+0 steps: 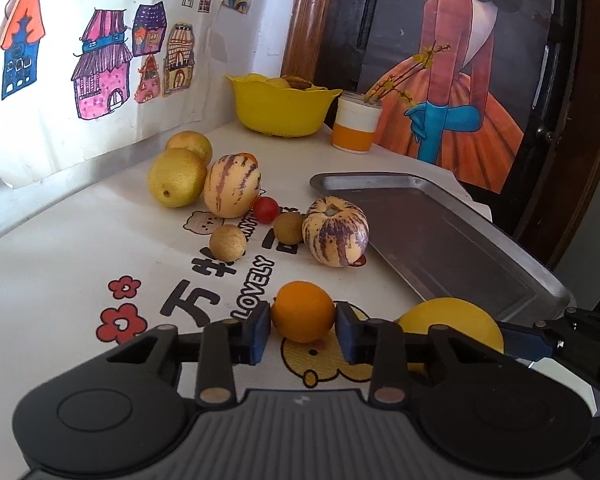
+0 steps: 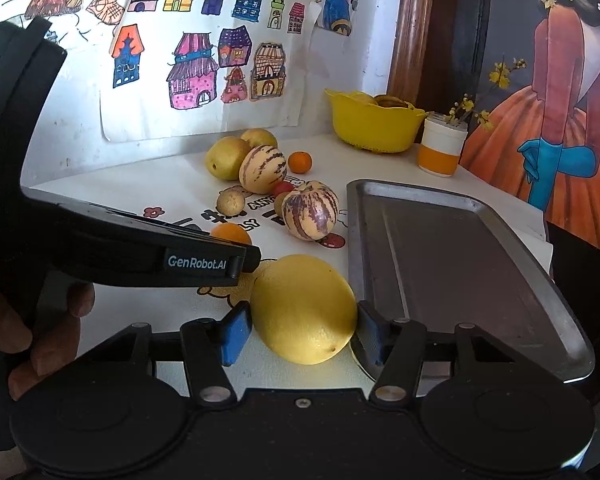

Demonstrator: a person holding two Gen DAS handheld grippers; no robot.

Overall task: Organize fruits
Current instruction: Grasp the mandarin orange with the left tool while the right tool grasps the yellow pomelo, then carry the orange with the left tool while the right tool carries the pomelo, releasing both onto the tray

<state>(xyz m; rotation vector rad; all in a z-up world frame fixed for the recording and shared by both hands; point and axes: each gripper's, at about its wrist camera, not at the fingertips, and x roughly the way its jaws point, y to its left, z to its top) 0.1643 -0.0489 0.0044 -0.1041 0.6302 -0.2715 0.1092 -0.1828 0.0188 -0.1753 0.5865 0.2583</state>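
Your desk wears a cartoon-printed cloth, the metal tray empty. Left gripper: jaws bracket the orange. Right gripper: jaws flank the lemon beside the tray; whether either pinches, I cannot tell. Next, probably lift both onto the tray.

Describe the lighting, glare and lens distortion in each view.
Left wrist view: daylight washes out the wall drawings at left; the metal tray shows a dull sheen; the orange between the left tongs is sharp; fisheye curves the table edge. Right wrist view: the wall glares at upper left; the lemon is brightly lit; black corners frame the picture.
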